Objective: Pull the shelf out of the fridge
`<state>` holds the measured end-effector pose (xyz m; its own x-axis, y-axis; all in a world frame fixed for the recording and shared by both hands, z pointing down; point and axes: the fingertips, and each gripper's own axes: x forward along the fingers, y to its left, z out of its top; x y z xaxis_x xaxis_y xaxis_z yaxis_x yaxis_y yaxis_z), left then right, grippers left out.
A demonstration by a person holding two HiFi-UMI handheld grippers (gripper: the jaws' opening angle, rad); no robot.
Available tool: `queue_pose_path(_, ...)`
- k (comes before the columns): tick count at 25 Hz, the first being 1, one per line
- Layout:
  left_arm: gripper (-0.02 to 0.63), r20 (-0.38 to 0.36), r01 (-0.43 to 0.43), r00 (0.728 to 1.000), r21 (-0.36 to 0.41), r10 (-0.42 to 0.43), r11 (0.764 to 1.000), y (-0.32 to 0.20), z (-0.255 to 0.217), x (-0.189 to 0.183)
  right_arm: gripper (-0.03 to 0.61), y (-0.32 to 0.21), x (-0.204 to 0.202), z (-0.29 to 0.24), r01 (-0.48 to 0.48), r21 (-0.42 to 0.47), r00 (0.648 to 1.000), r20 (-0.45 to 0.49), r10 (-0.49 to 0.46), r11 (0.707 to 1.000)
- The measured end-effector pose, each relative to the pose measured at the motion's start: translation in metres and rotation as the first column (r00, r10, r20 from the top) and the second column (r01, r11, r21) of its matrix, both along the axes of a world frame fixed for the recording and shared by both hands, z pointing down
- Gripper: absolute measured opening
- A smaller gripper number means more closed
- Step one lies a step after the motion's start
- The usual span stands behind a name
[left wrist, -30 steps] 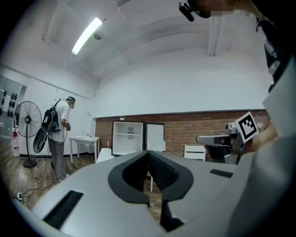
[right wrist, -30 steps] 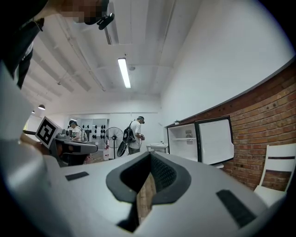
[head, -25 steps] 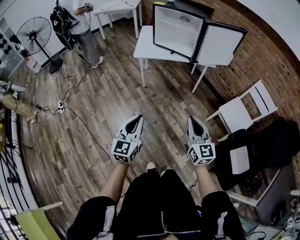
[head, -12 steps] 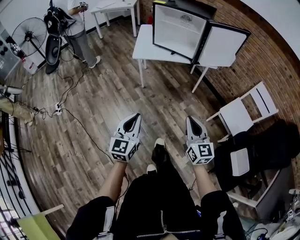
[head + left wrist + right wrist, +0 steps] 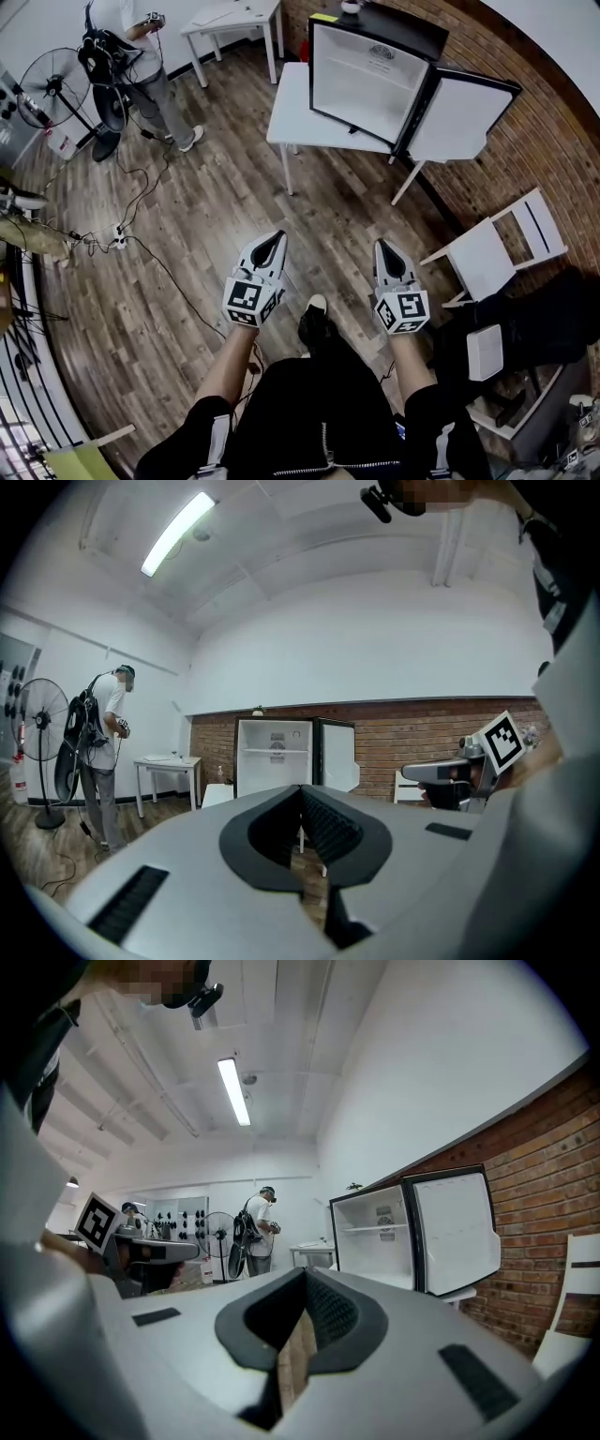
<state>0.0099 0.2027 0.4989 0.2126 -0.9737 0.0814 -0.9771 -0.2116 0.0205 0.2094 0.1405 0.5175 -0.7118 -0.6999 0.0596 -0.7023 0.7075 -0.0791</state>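
Observation:
A small fridge [image 5: 367, 75] stands on a white table [image 5: 292, 103] far ahead, its door [image 5: 461, 117] swung open to the right. Inside, a white shelf [image 5: 274, 752] spans the upper part; the right gripper view also shows this shelf [image 5: 379, 1228]. My left gripper [image 5: 274, 238] and right gripper [image 5: 383, 247] hover side by side over the wooden floor, well short of the fridge. Both point toward it. The left gripper [image 5: 302, 792] has its jaws together with nothing held, and the right gripper [image 5: 305, 1275] is likewise shut and empty.
A white folding chair [image 5: 497, 253] stands at the right by the brick wall, with dark bags [image 5: 534, 323] nearer me. A person [image 5: 131, 56], a standing fan [image 5: 58, 80] and a second white table [image 5: 234, 14] are at the far left. Cables [image 5: 141, 230] trail across the floor.
I have stepped forward: a shoe now shows between the grippers and the fridge looks larger and nearer. Both grippers came along, still shut. The person at the far left has shifted.

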Motion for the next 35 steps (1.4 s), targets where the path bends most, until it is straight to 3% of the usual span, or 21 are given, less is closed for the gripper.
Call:
queue_pose_path(11, 0.020, -0.004, -0.031, 1.000, 0.002, 0.031, 1.000, -0.152, -0.015, -0.027, -0.003, -0.150, -0.042, -0.025, -0.003, 0.020, 1.000, 0.024, 0.003, 1.000)
queue_pose_path(21, 0.020, -0.011, -0.086, 0.996, 0.007, 0.086, 0.996, -0.246, -0.023, -0.040, -0.003, -0.226, -0.058, -0.030, -0.037, 0.010, 0.999, 0.031, 0.037, 0.999)
queue_pose_path(29, 0.020, -0.031, -0.185, 0.982, 0.011, 0.185, 0.983, -0.328, -0.015, -0.059, -0.003, -0.286, -0.079, -0.022, -0.128, -0.001, 0.991, 0.028, 0.128, 0.992)
queue_pose_path(35, 0.020, -0.041, -0.316, 0.948, -0.007, 0.316, 0.949, -0.401, -0.015, -0.079, -0.003, -0.342, -0.110, -0.032, -0.232, -0.002, 0.972, 0.033, 0.232, 0.973)
